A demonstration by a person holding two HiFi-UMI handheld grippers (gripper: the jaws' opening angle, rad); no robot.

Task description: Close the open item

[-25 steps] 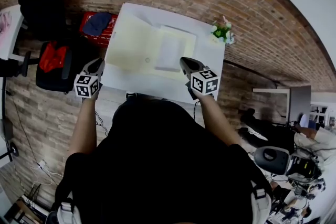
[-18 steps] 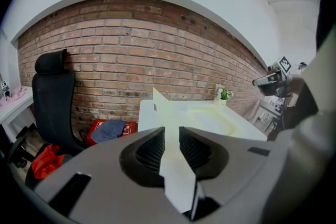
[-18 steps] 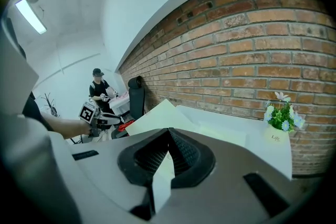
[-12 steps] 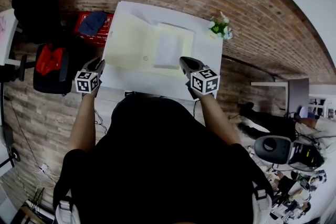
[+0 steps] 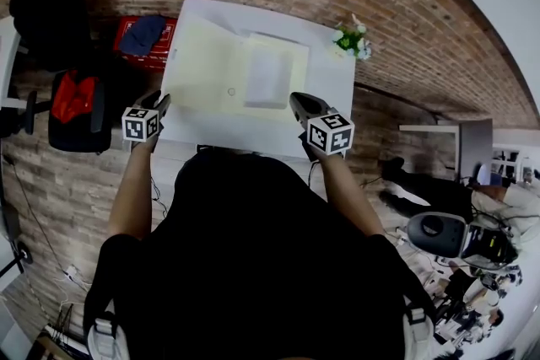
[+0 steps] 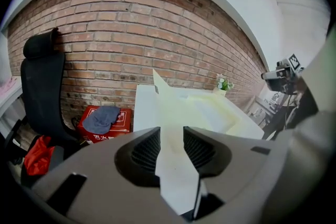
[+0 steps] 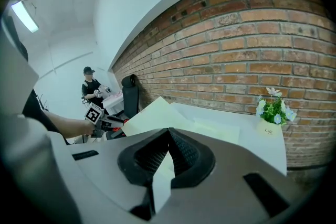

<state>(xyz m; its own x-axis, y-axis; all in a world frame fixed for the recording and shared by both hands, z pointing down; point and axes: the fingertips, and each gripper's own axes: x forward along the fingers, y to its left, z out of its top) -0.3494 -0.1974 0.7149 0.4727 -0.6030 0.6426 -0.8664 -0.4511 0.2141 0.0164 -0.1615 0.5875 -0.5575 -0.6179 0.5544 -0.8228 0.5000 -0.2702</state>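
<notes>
Head view, flat pale yellow folder (image 5: 208, 73), rectangular white table (image 5: 240, 136)

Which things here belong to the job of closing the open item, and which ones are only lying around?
For the job:
- open yellow folder
- white sheet inside it
- white table under it

Lying about:
- flower pot on the table corner
- red box with blue cloth on it
- black chair

White table (image 5: 331, 101), open yellow folder (image 5: 207, 72), flower pot (image 5: 351, 44)
</notes>
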